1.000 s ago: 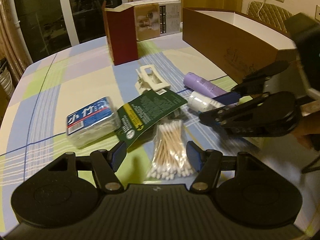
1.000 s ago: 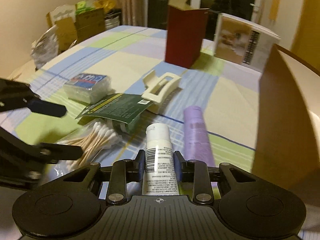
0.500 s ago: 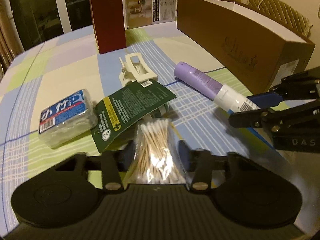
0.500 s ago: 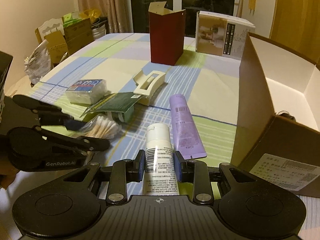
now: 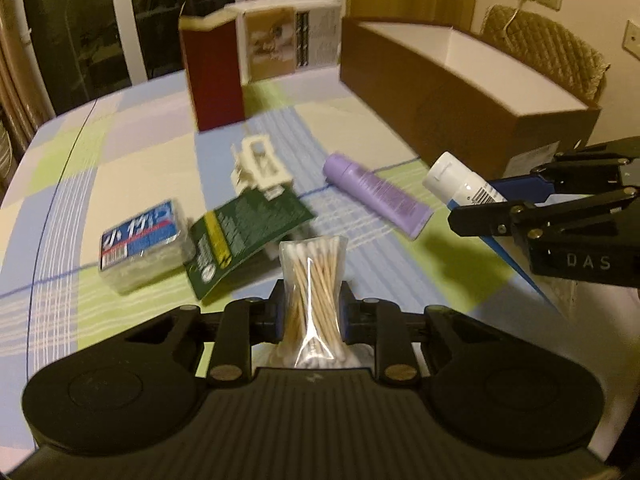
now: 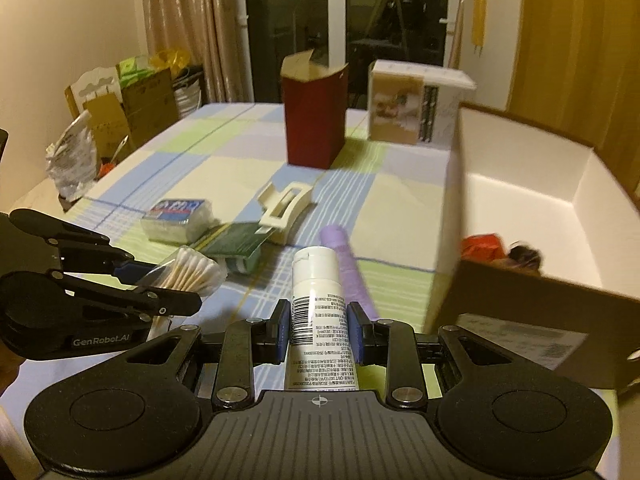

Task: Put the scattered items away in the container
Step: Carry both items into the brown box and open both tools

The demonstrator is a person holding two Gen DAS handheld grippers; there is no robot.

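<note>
- Left gripper (image 5: 312, 312), lower centre of its own view: its jaws have just been closing and are now clamped on the cotton swab packet (image 5: 314, 280), whose film is pinched at the waist.
- Right gripper (image 6: 318, 332), lower centre of its view: clenched on the white tube (image 6: 318, 312), cap pointing away from the camera.
- Container (image 6: 520, 292), a brown box with a white interior, fills the right of the right wrist view. A red item (image 6: 482, 246) and a dark blurred one beside it already lie inside.
- Still on the checked tablecloth (image 5: 120, 160), mid-frame in the left wrist view: purple tube (image 5: 376, 194), cream hair claw (image 5: 260, 162), green card pack (image 5: 244, 240), blue-labelled box (image 5: 142, 240).
- Judgement: task is partly done. Two items are in hand and not yet deposited; four loose items remain.
- The red carton (image 5: 214, 76) and printed box (image 5: 280, 46) stand upright beyond; whether they count as clutter I cannot tell.
</note>
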